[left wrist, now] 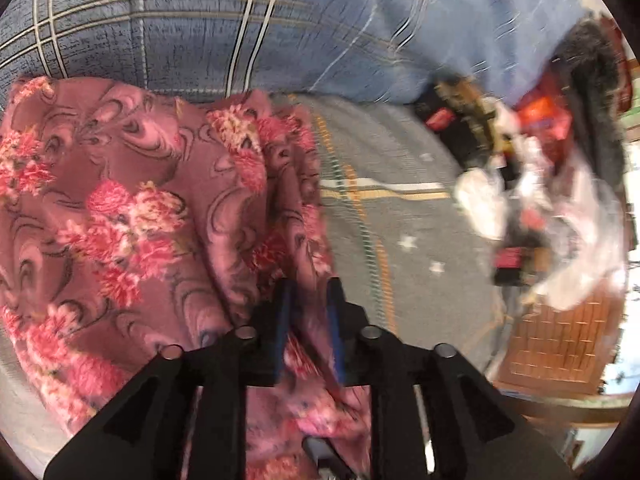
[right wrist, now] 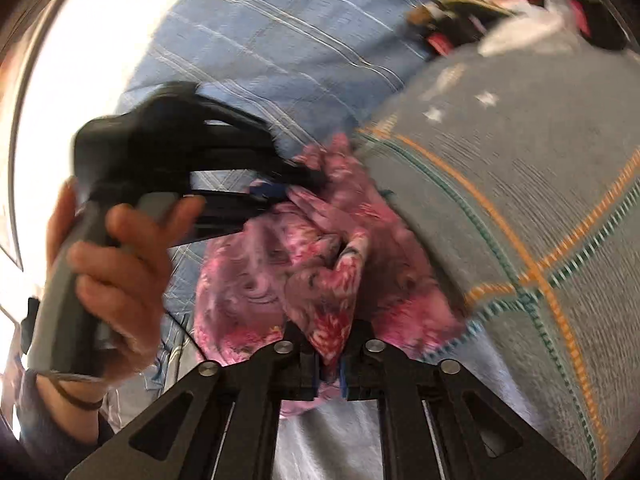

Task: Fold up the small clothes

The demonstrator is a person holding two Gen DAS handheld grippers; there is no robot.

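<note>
The pink floral fleece garment (left wrist: pixel 120 216) is held bunched above the grey checked blanket (left wrist: pixel 420 240), pinched by the closed left gripper (left wrist: pixel 310 296) and right gripper (right wrist: pixel 330 354). If tension is uneven, an edge may be pulled free.

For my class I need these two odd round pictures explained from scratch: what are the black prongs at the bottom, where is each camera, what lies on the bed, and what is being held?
There is no robot here. A person holds a hand tool with a two-finger claw in each hand, and a wide-angle camera on each tool looks along its fingers, hence the round, bent pictures. One picture comes from the left claw, the other from the right claw. In the right view you also see the person's left hand gripping its tool. Both claws are shut on one pink flowered garment, bunched between them. Beneath lie a grey blanket with orange stripes and a blue checked cover. Further off is a blurred heap of mixed things.
</note>
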